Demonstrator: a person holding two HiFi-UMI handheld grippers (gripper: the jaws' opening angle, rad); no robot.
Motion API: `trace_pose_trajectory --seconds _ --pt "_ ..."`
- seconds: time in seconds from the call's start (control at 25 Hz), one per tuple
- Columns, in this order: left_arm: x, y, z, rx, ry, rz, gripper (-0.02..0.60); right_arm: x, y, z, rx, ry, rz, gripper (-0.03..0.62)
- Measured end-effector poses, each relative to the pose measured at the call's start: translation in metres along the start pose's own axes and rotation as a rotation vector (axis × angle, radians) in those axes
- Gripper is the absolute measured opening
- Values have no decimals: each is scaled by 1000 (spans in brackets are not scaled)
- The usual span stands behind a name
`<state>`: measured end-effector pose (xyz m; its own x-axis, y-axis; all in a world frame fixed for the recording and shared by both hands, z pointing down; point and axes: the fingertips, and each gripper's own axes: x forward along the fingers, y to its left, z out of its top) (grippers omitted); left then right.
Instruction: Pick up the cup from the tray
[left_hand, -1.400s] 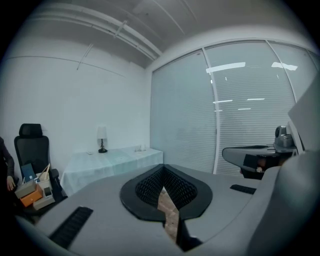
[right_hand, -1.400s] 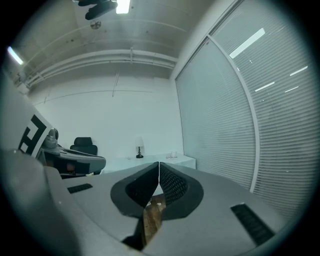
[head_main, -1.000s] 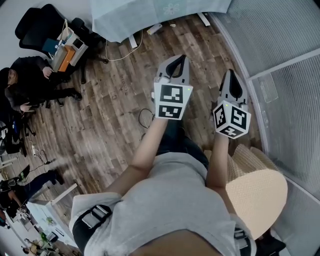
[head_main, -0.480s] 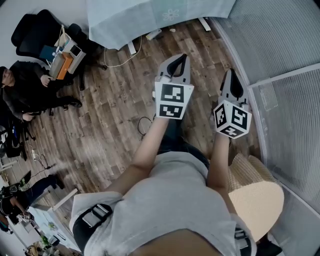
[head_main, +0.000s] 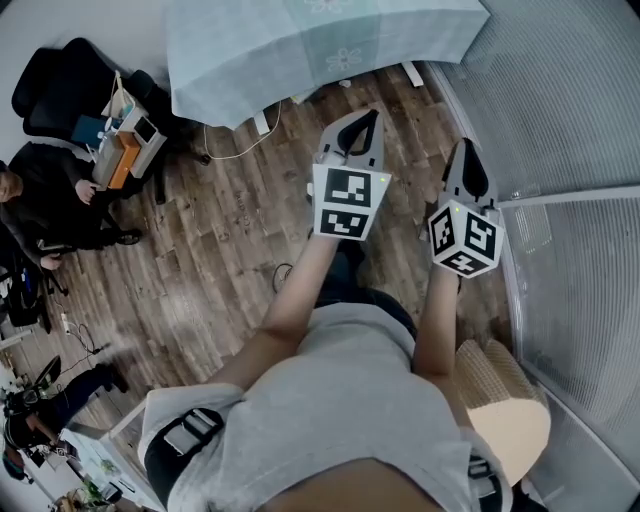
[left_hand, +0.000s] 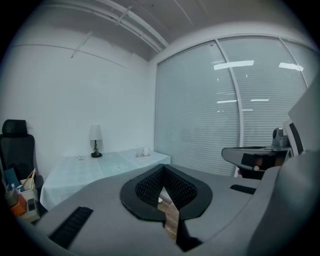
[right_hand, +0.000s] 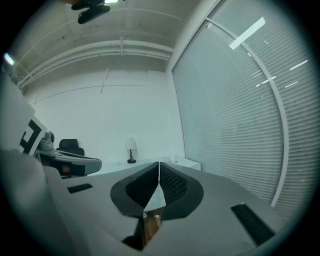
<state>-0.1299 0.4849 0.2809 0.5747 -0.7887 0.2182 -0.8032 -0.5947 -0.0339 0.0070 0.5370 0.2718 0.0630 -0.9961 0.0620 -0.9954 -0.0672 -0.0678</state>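
Observation:
A small white cup stands on a tray at the far right end of a table with a pale blue cloth, well ahead of both grippers. The right gripper view shows the same cup far off. In the head view only the near part of the table shows, and the cup is out of frame. My left gripper and right gripper are held out side by side over the wooden floor. Both are shut and empty.
A table lamp stands at the back of the table. A glass wall with blinds runs along the right. A beige cushioned chair is behind on the right. A seated person, office chairs and cables are at the left.
The table has come nearer and larger at the top of the head view, and the beige chair has slid back. Both grippers keep their pose, shut.

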Motion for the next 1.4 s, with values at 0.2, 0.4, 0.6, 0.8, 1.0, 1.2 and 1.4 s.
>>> trace_pose_trajectory --seconds 0.2,0.4,0.6,0.8,1.0,1.2,1.4 --pt "46 37 11 -3 1 6 2 66 6 7 -7 -1 9 8" --pt "84 62 13 -13 8 7 2 113 11 5 -11 12 19 8" --pt "117 76 13 -31 26 8 2 150 4 2 -15 39 22 8" --pt "155 94 15 -53 36 34 2 195 -7 2 -13 57 29 8" --pt "201 113 23 -49 40 80 2 252 -15 1 -7 66 83 8" --pt "254 128 45 -44 32 129 2 313 -31 16 -14 58 136 8" --pt "318 141 63 -53 28 158 2 380 -54 29 -25 50 174 8"
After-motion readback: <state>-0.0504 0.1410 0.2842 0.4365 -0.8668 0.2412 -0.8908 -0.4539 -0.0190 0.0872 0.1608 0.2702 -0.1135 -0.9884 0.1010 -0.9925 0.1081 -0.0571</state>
